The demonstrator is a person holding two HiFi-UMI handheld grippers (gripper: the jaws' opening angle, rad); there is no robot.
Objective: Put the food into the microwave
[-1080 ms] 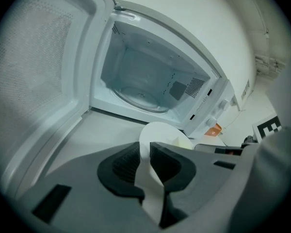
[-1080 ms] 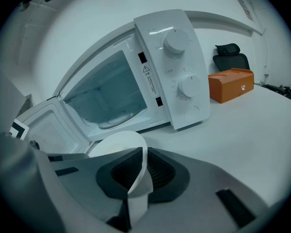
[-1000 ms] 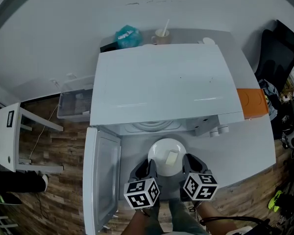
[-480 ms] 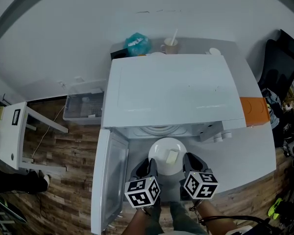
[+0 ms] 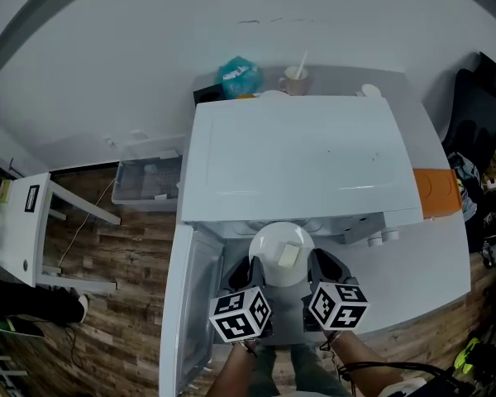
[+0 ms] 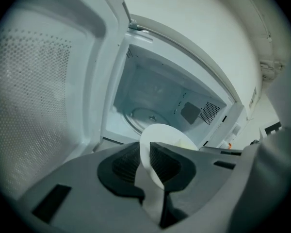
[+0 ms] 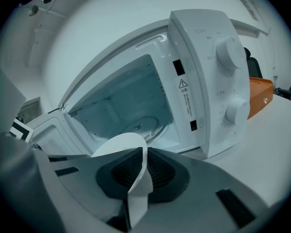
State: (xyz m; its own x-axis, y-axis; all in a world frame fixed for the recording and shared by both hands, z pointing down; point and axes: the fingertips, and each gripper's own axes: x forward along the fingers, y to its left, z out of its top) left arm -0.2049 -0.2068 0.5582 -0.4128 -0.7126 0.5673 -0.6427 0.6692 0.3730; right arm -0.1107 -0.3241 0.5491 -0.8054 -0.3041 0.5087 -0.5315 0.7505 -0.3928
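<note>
Jaws of the left gripper are closed down to a thin slit, with the near-left rim of a white plate pinched between the ribbed pads. The right gripper is set the same way on the near-right rim; only the plate's thickness is left between its jaws. The plate is thus carried roughly level between the two grippers, reaching forward from both sets of jaws.

A pale yellowish piece of food lies on the plate, ahead of the jaws and slightly toward the right gripper's side. Its kind cannot be made out at this resolution; possibly a slab of cake or butter.

Handling, as judged: the plate is taken to be rigid, smooth-glazed, breakable and fairly light. The rim is thin, so it is held by pad friction alone. Opposite rim edges are judged the best place to take hold. The plate should be carried flat, since the food sits loose and could slide if tipped.

Directly ahead of the jaws the microwave stands open, its door swung wide to the left of the left gripper. The plate's far edge is at the mouth of the cavity. The glass turntable lies beyond, nothing on it. Control knobs are seen to the right of the right gripper.
</note>
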